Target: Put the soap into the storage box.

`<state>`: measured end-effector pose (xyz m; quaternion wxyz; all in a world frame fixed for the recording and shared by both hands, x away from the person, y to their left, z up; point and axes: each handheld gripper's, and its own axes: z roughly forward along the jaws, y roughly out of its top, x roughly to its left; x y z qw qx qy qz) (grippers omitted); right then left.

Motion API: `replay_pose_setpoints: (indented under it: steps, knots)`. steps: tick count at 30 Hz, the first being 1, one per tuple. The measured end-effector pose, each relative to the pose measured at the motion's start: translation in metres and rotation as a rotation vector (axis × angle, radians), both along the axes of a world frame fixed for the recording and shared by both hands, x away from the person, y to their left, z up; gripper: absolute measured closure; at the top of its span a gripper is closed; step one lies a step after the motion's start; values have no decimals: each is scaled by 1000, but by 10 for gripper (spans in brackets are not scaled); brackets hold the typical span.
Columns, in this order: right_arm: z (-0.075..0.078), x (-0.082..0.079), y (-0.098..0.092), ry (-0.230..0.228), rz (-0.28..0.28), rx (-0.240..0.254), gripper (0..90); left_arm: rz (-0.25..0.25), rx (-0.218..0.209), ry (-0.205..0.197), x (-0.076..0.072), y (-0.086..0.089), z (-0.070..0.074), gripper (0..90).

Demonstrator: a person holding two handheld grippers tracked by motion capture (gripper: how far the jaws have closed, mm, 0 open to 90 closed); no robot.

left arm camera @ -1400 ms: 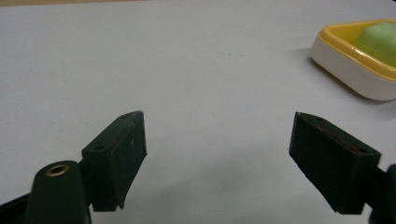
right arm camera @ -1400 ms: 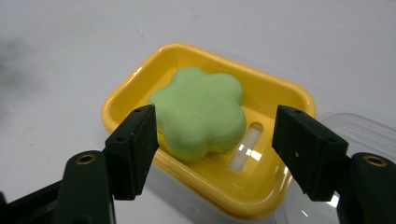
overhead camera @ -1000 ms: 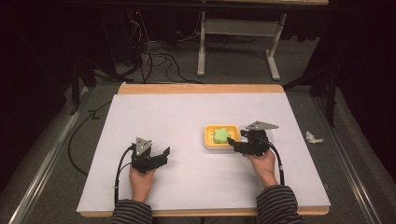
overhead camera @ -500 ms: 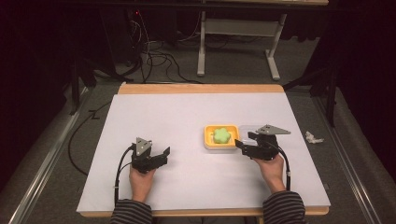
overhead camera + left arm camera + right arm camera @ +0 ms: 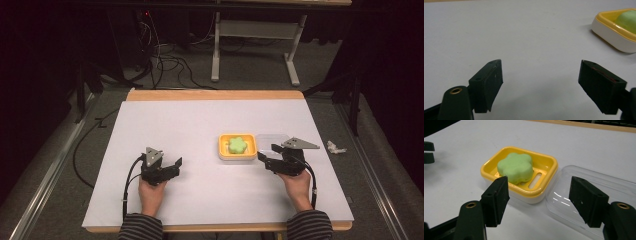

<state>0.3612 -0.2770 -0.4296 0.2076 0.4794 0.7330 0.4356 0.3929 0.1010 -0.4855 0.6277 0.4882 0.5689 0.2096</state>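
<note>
Looks like a lab: white-topped table (image 5: 210,125) with a wooden edge, loose cables (image 5: 165,55) across grey carpet (image 5: 250,82), bare metal desk legs (image 5: 215,50) behind, dark all round.

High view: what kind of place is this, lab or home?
Most likely a lab or data-collection workspace: a white-topped table serves as a staged work surface, loose cables run over the grey floor behind it, and a metal bench frame stands in a dark room.
</note>
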Motion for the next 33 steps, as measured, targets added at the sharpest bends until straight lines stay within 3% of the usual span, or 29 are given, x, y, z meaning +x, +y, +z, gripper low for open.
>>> replay_pose_setpoints:
  steps: [17, 33]
  knots:
    - [-3, -15, -13, -10, -27, 34, 331, -3, 4, -1, 0, -1, 0, 203]
    - [-5, -27, -10, -28, 2, 47, 331, -2, 15, 0, 0, -1, -1, 203]
